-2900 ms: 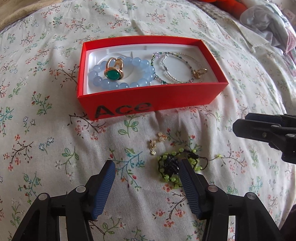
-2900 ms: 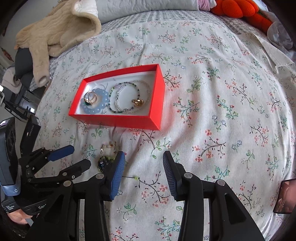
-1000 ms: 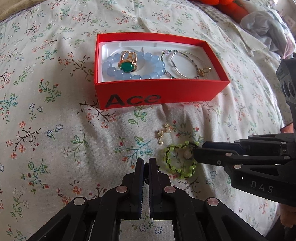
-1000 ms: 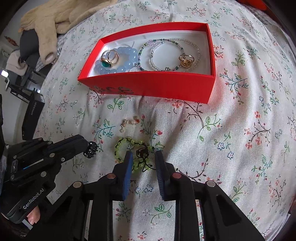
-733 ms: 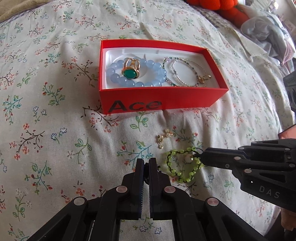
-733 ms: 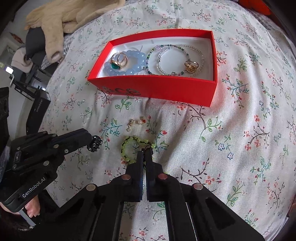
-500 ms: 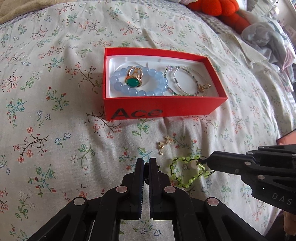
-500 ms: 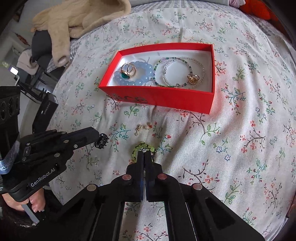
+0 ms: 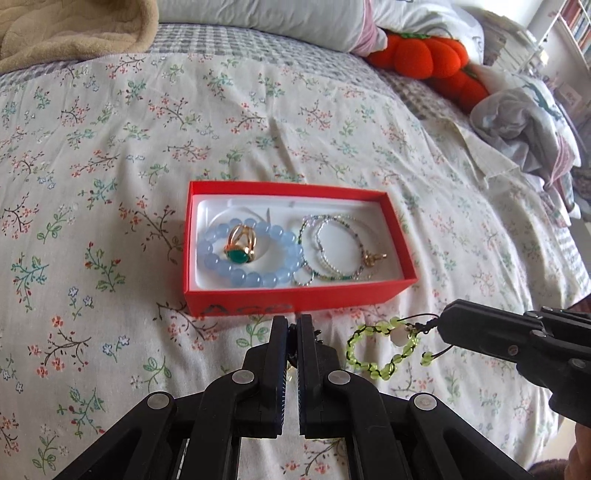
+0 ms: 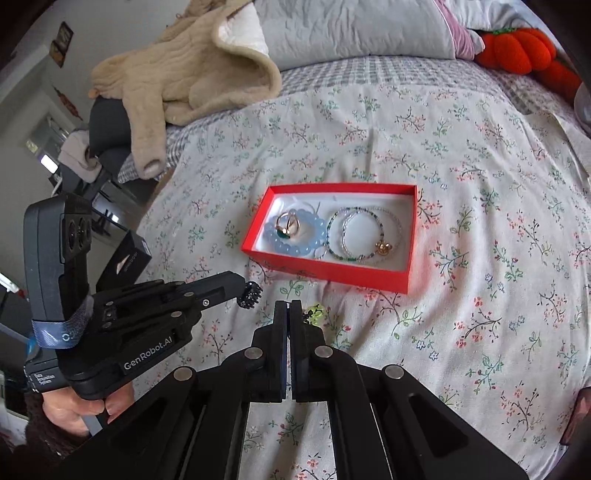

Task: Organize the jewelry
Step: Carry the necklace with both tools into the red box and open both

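Observation:
A red box (image 9: 295, 301) (image 10: 332, 275) lies open on the flowered bedspread, holding a blue bead bracelet (image 9: 251, 275), a gold ring with a green stone (image 9: 240, 247), thin beaded bangles (image 9: 340, 245) and a small gold charm (image 9: 373, 258). My right gripper (image 9: 445, 325) (image 10: 289, 304) is shut on the cord of a green bead bracelet (image 9: 380, 350) (image 10: 314, 312) and holds it in the air in front of the box. My left gripper (image 9: 293, 321) (image 10: 240, 286) is shut on a small black spiky piece (image 10: 249, 291), raised to the left of the green bracelet.
A beige fleece blanket (image 10: 177, 74) and grey pillows (image 10: 351, 26) lie at the head of the bed. An orange plush toy (image 9: 424, 55) and crumpled clothes (image 9: 524, 122) lie at the far right. The bed's left edge (image 10: 155, 206) drops to dark furniture.
Both grippers have risen well above the bedspread. The green bracelet has left the cloth and hangs from my right gripper. The small gold earrings on the cloth are no longer in view.

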A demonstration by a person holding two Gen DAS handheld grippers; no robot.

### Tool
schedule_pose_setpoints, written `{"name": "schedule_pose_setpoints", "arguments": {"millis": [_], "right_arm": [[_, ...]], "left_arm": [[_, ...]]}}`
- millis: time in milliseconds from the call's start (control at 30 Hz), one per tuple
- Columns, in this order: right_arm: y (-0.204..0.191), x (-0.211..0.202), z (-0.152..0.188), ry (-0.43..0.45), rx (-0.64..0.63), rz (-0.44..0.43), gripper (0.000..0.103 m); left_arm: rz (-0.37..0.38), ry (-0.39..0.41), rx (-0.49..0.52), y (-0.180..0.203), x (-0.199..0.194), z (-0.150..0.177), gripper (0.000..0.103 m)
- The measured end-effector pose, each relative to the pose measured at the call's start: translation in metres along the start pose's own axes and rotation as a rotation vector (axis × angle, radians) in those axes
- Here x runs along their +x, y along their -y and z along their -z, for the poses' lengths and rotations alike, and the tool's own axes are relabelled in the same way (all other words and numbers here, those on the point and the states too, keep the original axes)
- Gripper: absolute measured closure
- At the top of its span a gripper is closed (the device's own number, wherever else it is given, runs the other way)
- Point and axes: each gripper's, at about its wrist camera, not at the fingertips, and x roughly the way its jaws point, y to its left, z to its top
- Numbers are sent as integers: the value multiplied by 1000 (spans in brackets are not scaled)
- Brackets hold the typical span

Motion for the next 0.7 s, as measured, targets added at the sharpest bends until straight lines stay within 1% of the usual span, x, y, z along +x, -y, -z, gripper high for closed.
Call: {"name": "schedule_pose_setpoints", "arguments": {"millis": [133, 233, 333, 500, 700], "right_arm": [[9, -10, -15, 58, 23, 24, 103], [17, -15, -25, 100, 40, 40, 103], [25, -16, -33, 129, 53, 51, 103], [41, -12, -40, 153, 82, 51, 103], [51, -4, -43, 153, 103, 50, 103]], "left_arm": [[-13, 28, -1, 5, 6, -12, 103], [-8, 40, -10, 8, 12, -18, 103], [-12, 51, -14, 11, 20, -24, 103], [-15, 54, -17, 13, 35, -31, 103], [-40, 45, -10, 11, 54, -34, 103]]}}
